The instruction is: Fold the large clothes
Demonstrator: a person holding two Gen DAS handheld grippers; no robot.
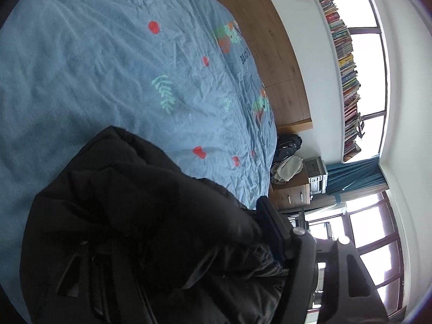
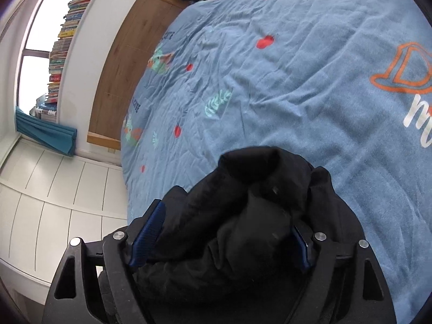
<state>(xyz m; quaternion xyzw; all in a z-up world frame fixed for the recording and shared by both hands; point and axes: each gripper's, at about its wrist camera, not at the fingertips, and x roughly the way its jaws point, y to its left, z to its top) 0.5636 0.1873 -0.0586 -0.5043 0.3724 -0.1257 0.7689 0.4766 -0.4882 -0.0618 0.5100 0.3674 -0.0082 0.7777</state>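
Black coat [image 2: 259, 216] fills the lower centre of both views, bunched above the blue bedspread [image 2: 297, 81]. Right gripper [image 2: 220, 239] clamps a thick fold; left gripper [image 1: 189, 243] grip cannot be told (one finger hidden).

Both wrist views close above blue bedspread [image 1: 121, 67], tilted, sharing headboard [image 2: 118, 81]

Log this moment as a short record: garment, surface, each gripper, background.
garment: black padded jacket, bunched up, not yet folded flat
surface: blue printed bedsheet, wrinkled
left gripper: one finger visible against the jacket; grip cannot be confirmed
right gripper: closed on a thick bunch of jacket between its blue pads
background: wooden headboard, row of books by the window, backpack beside the bed
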